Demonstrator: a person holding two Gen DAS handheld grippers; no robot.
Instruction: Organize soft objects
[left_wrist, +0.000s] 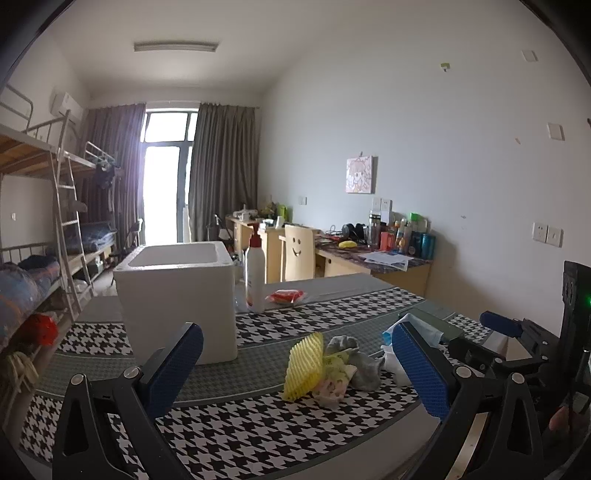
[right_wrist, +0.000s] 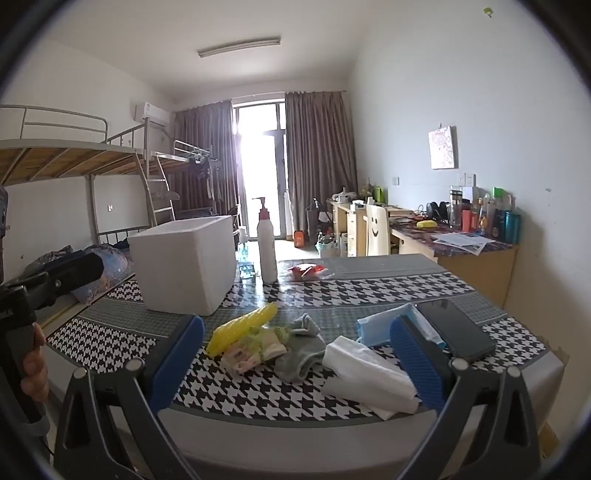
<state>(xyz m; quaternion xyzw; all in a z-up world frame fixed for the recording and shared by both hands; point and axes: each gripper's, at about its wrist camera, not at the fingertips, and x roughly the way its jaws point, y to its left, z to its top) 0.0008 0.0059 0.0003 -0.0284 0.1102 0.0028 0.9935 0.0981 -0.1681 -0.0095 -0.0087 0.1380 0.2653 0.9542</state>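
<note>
Right claw gapes empty above grey sock.

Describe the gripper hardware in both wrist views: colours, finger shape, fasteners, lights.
Both the left gripper and the right gripper have black skeletal frames with triangular cutouts and round silver fasteners. The fingers carry flat blue pads with a fine ribbed texture. A small green light glows on the right gripper's black body in the left wrist view.
</note>
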